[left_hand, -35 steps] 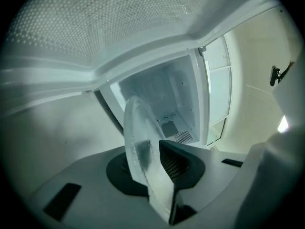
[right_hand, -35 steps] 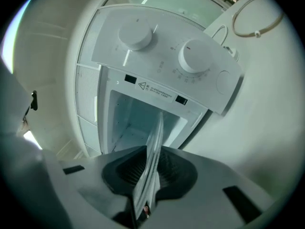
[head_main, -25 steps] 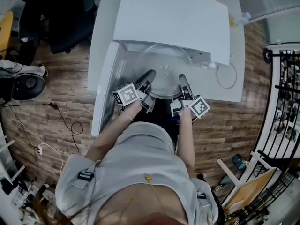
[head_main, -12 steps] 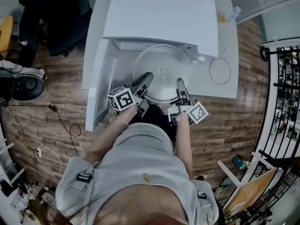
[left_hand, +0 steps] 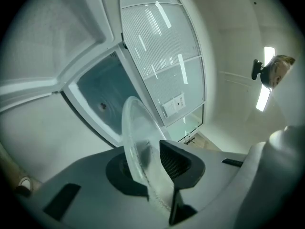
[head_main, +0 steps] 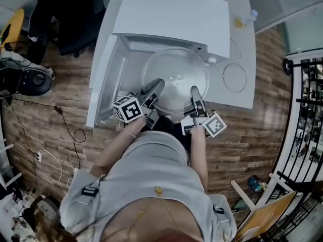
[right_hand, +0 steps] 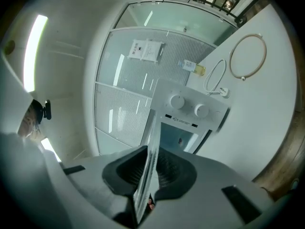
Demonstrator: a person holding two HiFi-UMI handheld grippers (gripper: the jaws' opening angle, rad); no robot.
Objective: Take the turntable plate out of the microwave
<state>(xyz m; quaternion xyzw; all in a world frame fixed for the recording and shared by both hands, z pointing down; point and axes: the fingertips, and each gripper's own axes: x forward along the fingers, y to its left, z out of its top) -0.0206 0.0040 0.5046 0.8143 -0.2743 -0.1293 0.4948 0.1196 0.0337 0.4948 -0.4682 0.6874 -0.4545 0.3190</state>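
Note:
The clear glass turntable plate (head_main: 175, 79) hangs level in front of the open white microwave (head_main: 171, 11), nearly all of it outside the cavity. My left gripper (head_main: 154, 88) is shut on its near left rim. On the near right rim my right gripper (head_main: 195, 96) is shut as well. In the left gripper view the plate (left_hand: 136, 137) runs edge-on between the dark pads, with the cavity (left_hand: 102, 104) behind it. The right gripper view shows the thin rim (right_hand: 152, 142) pinched in the right gripper (right_hand: 147, 173), below the microwave's two knobs (right_hand: 188, 106).
The microwave door (head_main: 103, 84) stands open to the left. On the white table (head_main: 252, 95) right of the microwave lie a roller ring (head_main: 233, 78), a looped cable (right_hand: 217, 80) and a small bottle (head_main: 242, 21). Wooden floor and a black chair (head_main: 70, 14) surround the table.
Both grippers have drawn back toward the person and risen, bringing the plate out from under the microwave's top until almost its whole disc shows.

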